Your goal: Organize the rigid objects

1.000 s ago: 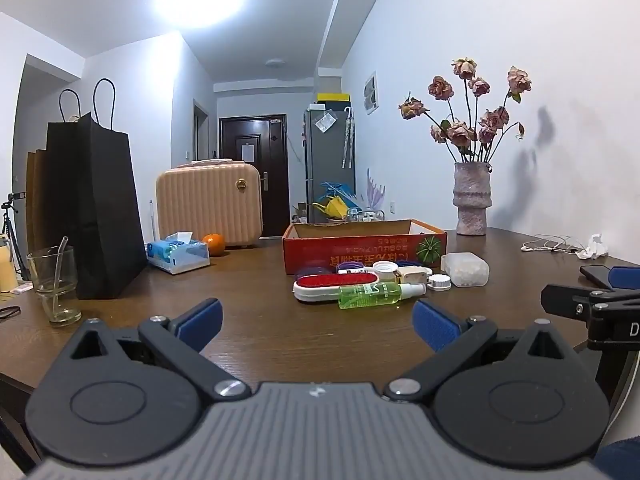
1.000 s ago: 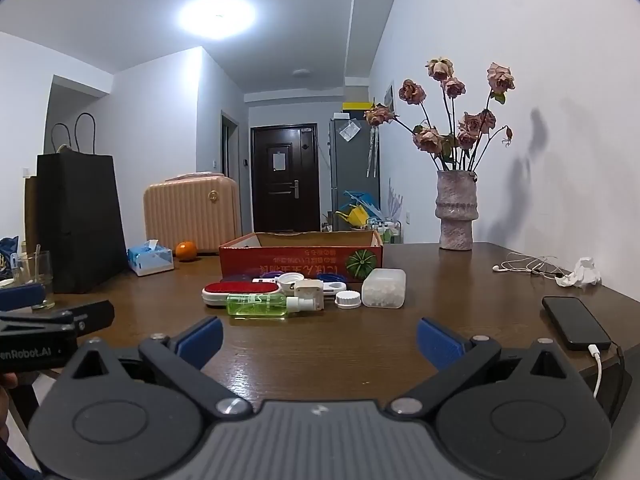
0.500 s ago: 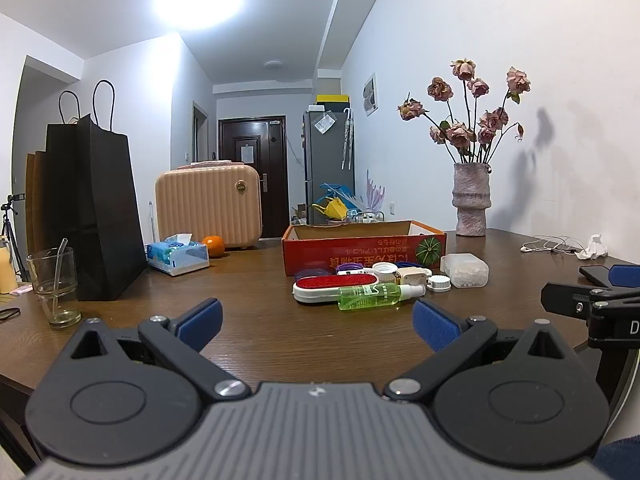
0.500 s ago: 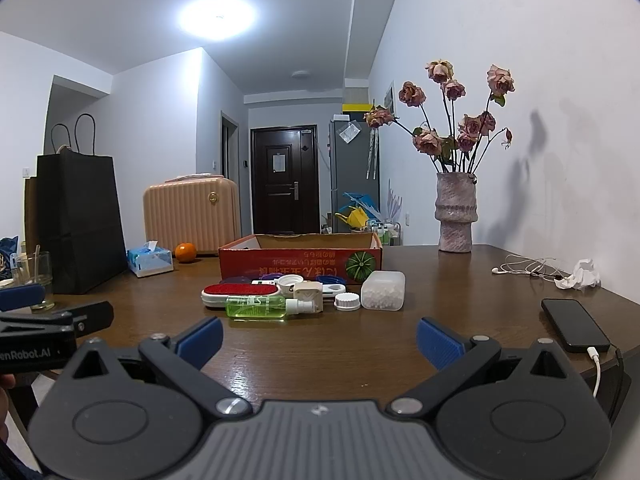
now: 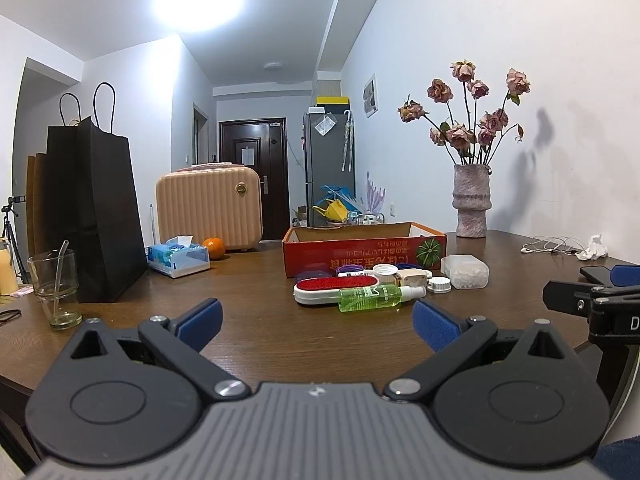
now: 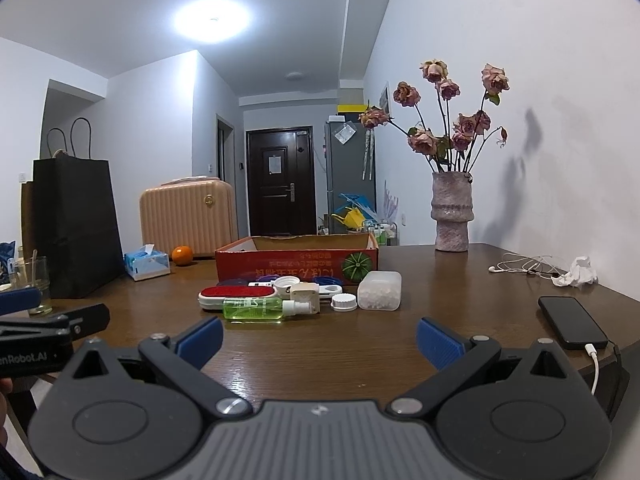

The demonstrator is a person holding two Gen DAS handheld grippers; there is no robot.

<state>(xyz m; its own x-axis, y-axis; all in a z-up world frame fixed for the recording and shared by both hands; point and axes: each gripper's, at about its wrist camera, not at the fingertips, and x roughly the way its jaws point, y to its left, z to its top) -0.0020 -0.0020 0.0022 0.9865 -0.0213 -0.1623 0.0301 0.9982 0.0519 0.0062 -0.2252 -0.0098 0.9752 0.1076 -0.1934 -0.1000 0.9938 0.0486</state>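
A red cardboard box (image 5: 362,254) (image 6: 296,265) stands open on the brown table. In front of it lie a red-and-white lint brush (image 5: 334,289) (image 6: 236,296), a green spray bottle (image 5: 374,297) (image 6: 258,309), a clear plastic case (image 5: 466,272) (image 6: 380,290), white lids (image 5: 439,284) (image 6: 344,302) and other small items. My left gripper (image 5: 316,322) is open and empty, short of the pile. My right gripper (image 6: 320,338) is open and empty, also short of it.
A black paper bag (image 5: 94,216), a glass with a straw (image 5: 54,284), a tissue pack (image 5: 178,256), an orange (image 5: 213,247) and a beige case (image 5: 210,208) stand at left. A vase of dried roses (image 6: 451,212), earphones (image 6: 524,266) and a phone (image 6: 572,322) are at right.
Both grippers have edged slightly forward toward the pile. Nothing on the table has moved.
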